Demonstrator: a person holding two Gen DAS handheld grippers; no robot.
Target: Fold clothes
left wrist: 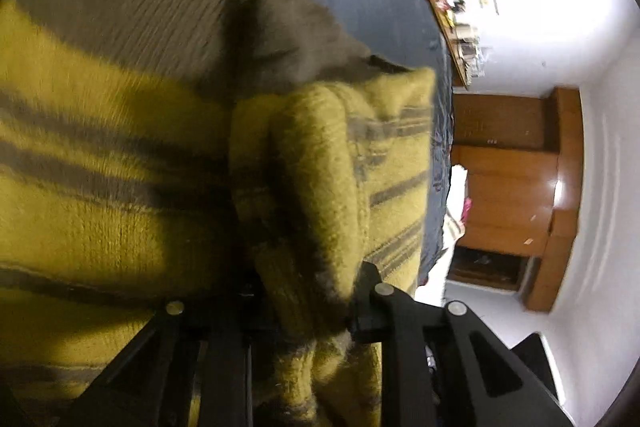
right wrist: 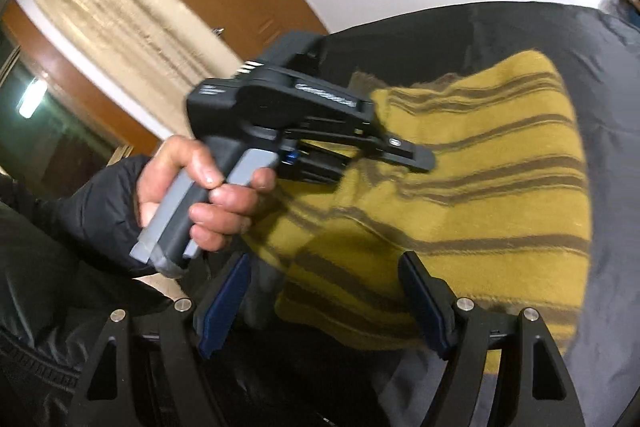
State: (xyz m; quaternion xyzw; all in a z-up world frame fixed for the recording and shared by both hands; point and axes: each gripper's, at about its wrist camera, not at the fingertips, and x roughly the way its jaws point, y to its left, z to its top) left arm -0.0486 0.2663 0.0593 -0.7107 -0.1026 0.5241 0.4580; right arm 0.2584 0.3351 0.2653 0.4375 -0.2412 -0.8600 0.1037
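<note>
On a dark bedspread [right wrist: 600, 75], a striped mustard sweater [right wrist: 480, 155] awaits folding.
Left gripper [left wrist: 308, 291] pinches a bunched fold for lifting; right gripper [right wrist: 324, 299] hovers near, jaws spread, empty.

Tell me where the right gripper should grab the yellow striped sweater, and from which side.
Probably the near folded edge of the yellow striped sweater, which lies just ahead between the right gripper's open pads. Come from the near side, jaws straddling the edge: it is the only raised lip there, the rest lying flat on the dark bedcover. The left gripper already pinches a bunched fold.
</note>
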